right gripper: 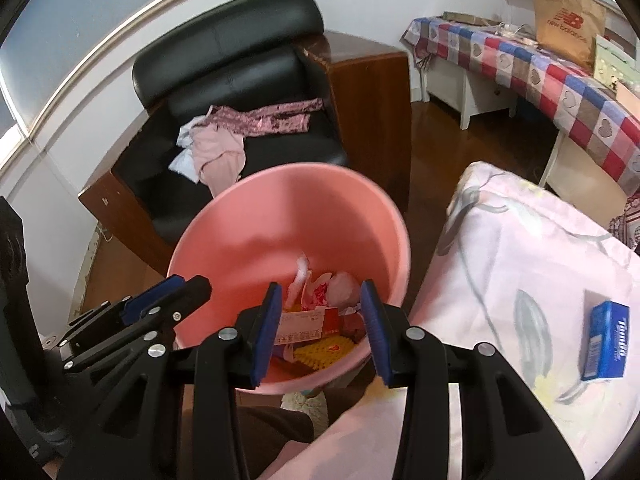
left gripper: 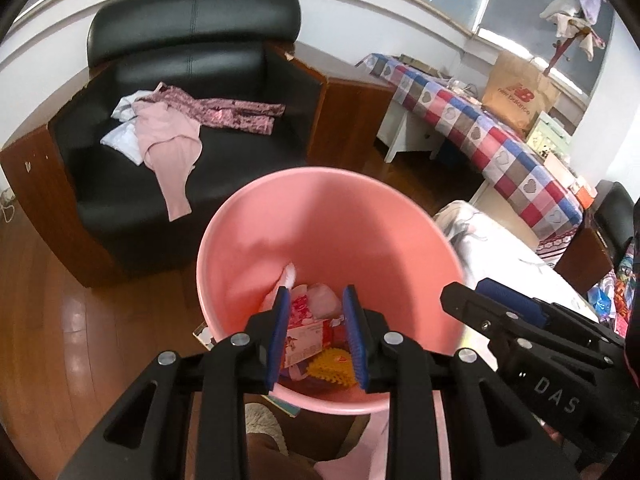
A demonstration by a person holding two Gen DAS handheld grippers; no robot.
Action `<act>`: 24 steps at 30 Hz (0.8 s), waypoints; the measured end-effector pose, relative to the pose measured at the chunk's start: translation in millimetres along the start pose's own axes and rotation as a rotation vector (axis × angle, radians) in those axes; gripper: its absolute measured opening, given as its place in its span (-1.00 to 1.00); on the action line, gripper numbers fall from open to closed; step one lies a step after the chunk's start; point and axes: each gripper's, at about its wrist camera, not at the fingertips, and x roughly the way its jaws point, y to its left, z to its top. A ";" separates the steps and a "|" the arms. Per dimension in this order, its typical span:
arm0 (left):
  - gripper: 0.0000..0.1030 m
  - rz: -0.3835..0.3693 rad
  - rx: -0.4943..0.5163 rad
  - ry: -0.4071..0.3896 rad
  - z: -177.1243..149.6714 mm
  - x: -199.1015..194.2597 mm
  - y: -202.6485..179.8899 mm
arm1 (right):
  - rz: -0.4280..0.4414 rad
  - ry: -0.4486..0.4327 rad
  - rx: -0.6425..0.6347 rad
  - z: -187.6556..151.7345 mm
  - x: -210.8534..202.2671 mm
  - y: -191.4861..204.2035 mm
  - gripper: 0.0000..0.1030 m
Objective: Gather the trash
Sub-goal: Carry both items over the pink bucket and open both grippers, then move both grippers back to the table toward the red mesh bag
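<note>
Both grippers hover over the pink bin (left gripper: 320, 216) — nothing held.

The left gripper (left gripper: 318, 312) and right gripper (right gripper: 322, 306) each have jaws parted and empty above the wrappers (right gripper: 304, 326) lying in the bin's bottom; a blue box (right gripper: 605, 346) lies on the bed (right gripper: 520, 248) beside it.

1. The left gripper (left gripper: 316, 300) points forward and down, its blue-padded jaws parted with nothing between them.
2. The right gripper (right gripper: 322, 296) hangs just beside it, likewise parted and unladen.
</note>
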 end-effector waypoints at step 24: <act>-0.90 -0.255 0.234 -0.005 -56.4 -62.3 -132.1 | -0.190 -0.120 0.182 -85.7 -136.2 -126.9 -0.19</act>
